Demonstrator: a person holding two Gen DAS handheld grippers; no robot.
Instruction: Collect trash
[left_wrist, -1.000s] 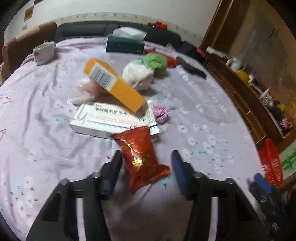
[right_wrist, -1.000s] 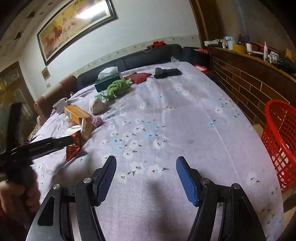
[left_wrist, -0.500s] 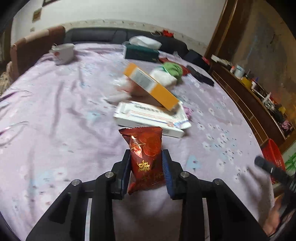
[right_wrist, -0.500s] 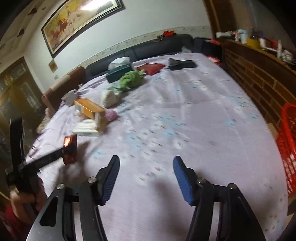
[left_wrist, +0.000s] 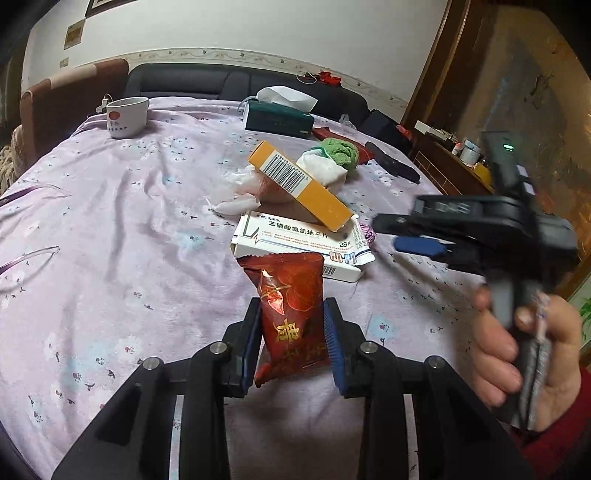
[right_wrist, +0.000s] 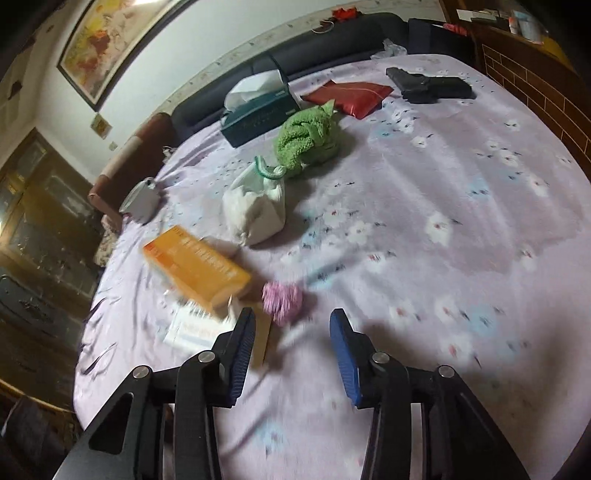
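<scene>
On a cluttered floral-cloth surface, the left gripper pinches a red snack wrapper while the right gripper, empty and just narrowing, nears boxes at centre left still uncollected.

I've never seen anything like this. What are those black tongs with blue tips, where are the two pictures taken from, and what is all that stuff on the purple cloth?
No robot here: a person holds a hand-held gripper in each hand, each with a camera looking along its two fingers. One picture is from the left hand-held gripper, shut on a red snack packet. The other is from the right hand-held gripper, whose jaws have just been closing with nothing between them; it also shows in the left picture, in the person's hand. On the flowered purple cloth lie an orange box leaning on a white medicine box, crumpled tissue, a green cloth, a tissue box and a cup.
</scene>
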